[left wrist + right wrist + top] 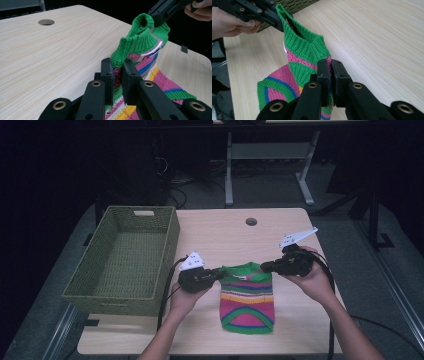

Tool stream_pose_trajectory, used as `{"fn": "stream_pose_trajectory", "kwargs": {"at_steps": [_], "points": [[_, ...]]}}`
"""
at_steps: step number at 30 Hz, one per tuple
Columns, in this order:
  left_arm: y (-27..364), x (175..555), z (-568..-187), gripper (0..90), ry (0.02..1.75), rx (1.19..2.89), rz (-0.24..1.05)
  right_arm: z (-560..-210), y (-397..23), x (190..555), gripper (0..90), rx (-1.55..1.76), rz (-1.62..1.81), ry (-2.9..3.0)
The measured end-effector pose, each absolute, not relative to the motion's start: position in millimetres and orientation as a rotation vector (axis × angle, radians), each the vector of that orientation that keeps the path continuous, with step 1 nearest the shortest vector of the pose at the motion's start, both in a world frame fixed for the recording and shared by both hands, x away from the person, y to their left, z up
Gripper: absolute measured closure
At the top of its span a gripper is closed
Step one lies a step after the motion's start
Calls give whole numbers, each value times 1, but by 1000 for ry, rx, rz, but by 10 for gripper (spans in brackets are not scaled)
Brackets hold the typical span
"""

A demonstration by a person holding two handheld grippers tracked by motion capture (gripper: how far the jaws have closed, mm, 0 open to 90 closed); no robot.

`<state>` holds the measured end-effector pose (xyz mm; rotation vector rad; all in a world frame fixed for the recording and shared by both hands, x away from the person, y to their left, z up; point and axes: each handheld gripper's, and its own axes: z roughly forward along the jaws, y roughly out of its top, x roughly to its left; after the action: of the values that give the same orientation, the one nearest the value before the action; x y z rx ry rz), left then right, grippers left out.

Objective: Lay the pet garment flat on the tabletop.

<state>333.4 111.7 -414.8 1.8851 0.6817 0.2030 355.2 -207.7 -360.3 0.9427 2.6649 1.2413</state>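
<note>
High view: both grippers hold a small striped sweater (247,297) by its top corners, the left gripper (216,275) at one shoulder and the right gripper (267,266) at the other. Its green collar hangs between the two sets of fingers, and the body trails down toward the person, with the hem lying on the desk (220,232). A green basket (125,260) stands beyond the left gripper, well apart from the sweater.

From the left gripper view, the fingers (108,75) are pinched narrow on the knit at the shoulder seam, with the collar rising just past them. From the right gripper view, the fingers (323,75) are likewise clamped on the opposite shoulder, with cloth caught between the pads.

The step in hand looks like lifting or spreading the sweater by its shoulders, perhaps to fold it or carry it to the basket. To do it well, both grips should stay firm and level with each other, so that the collar sits evenly between the fingers and the knit does not twist. Pulling the two hands apart gently would take the slack out; too much pull could stretch the rib or slide the thin fold out of a pad. Raising both sides together should keep the hem from dragging crooked.
</note>
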Motion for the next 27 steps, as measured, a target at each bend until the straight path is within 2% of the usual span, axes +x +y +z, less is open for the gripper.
{"fn": "stream_pose_trajectory", "kwargs": {"at_steps": [27], "points": [[100, 370, -419, 805, 803, 1879, 229, -373, -212, 393, 842, 1076, 1220, 2630]]}}
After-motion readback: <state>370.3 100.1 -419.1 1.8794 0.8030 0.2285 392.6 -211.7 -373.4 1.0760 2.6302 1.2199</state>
